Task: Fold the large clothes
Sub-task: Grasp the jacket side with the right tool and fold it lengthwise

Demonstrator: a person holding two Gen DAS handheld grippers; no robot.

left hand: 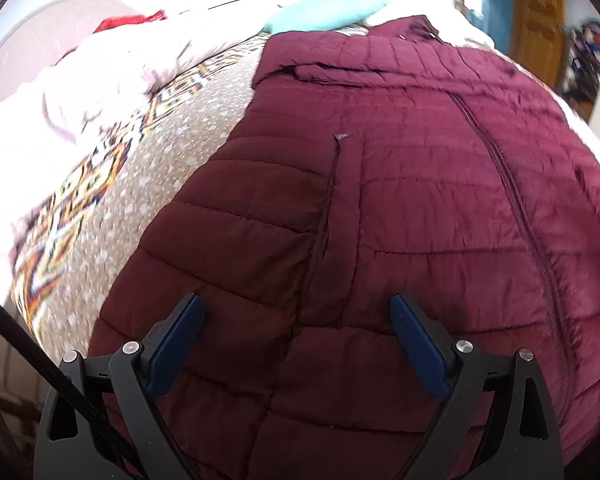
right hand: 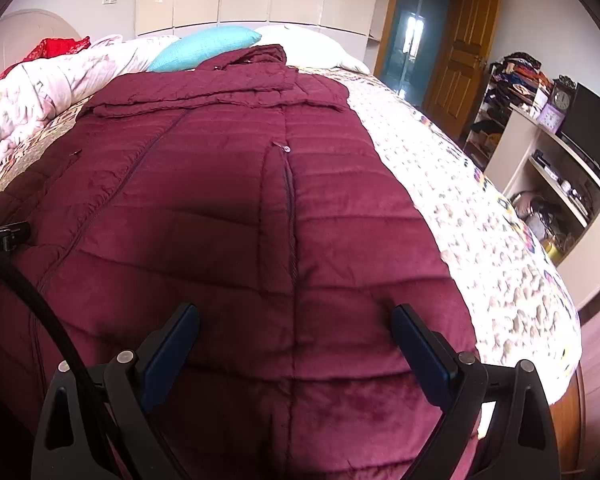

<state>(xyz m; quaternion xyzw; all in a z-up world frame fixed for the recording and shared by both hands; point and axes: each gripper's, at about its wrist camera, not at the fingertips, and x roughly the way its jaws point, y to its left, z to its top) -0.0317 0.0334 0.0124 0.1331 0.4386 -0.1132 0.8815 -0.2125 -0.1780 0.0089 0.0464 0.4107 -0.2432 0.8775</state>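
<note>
A large maroon quilted coat (left hand: 400, 184) lies flat on the bed, front up, zipped, hem toward me and collar at the far end. Both sleeves appear folded across its chest (right hand: 220, 92). My left gripper (left hand: 298, 308) hovers open over the coat's lower left part, near a pocket zip (left hand: 328, 216). My right gripper (right hand: 296, 316) stands open over the lower right part, with the other pocket zip (right hand: 290, 208) just ahead. Nothing sits between either pair of blue fingers. Part of the left gripper (right hand: 4, 236) shows at the right wrist view's left edge.
The patterned bedspread (right hand: 460, 208) shows on both sides of the coat. A pink crumpled duvet (left hand: 112, 72), a teal pillow (right hand: 208, 50) and a red cloth (right hand: 56, 47) lie at the bed's far left. Shelves with clutter (right hand: 548, 168) and a wooden door (right hand: 456, 56) stand right of the bed.
</note>
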